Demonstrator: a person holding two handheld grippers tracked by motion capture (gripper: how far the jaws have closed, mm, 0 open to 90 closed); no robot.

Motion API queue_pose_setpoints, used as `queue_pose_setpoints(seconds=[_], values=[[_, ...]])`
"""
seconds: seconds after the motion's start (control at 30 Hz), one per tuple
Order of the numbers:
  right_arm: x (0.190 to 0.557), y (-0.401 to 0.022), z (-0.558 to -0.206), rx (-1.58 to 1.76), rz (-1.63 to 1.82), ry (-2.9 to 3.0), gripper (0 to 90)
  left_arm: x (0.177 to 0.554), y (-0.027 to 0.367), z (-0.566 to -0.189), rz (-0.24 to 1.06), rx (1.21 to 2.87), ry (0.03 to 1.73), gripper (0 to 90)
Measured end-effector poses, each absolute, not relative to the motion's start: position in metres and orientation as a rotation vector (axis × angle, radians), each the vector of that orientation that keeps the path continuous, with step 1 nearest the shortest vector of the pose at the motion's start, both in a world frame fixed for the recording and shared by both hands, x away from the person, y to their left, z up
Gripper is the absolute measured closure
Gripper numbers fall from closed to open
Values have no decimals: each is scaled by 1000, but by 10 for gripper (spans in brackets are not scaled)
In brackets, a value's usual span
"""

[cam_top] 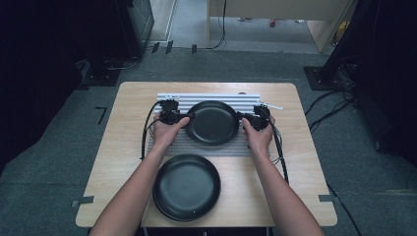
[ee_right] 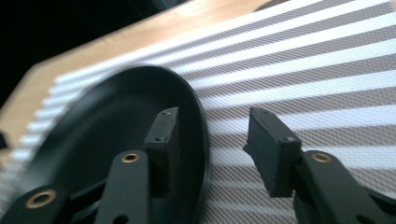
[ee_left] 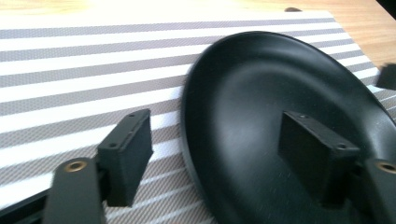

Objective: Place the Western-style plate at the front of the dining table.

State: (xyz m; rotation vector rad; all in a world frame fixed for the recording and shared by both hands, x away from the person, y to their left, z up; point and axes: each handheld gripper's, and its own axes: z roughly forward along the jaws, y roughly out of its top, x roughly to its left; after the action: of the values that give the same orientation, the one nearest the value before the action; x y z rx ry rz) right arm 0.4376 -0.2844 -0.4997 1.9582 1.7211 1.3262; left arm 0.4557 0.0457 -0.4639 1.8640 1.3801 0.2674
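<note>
Two claws flank one black plate [cam_top: 212, 122], and I have them on opposite edges because a wide, shallow dish stays level only when it is carried from both sides. My left claw [cam_top: 186, 118] has its jaws spread, one pad [ee_left: 126, 154] outside the rim over the striped mat [ee_left: 70, 70], the other over the plate's inner slope, with the rim between them and a clear gap, so nothing is gripped. My right claw [cam_top: 244, 119] stands the same way on the far edge: jaws parted, rim between, pads not pressing. I judge the plate rests flat on the mat, set down there so the ribs keep it from sliding. A second plate [cam_top: 187, 187] lies on the bare table [cam_top: 305, 196], behind both claws toward my elbows.
</note>
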Motion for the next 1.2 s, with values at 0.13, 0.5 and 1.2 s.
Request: queue_pose_setpoints(seconds=[0.13, 0.5, 1.2], values=[[424, -292, -496, 1923, 1352, 1747, 432, 445, 62, -461, 235, 1846, 1397, 147], [392, -309, -488, 1822, 1328, 1769, 349, 403, 82, -450, 317, 1860, 1336, 118], [336, -327, -473, 1678, 1243, 1855, 239, 335, 122, -444, 373, 1833, 1289, 82]])
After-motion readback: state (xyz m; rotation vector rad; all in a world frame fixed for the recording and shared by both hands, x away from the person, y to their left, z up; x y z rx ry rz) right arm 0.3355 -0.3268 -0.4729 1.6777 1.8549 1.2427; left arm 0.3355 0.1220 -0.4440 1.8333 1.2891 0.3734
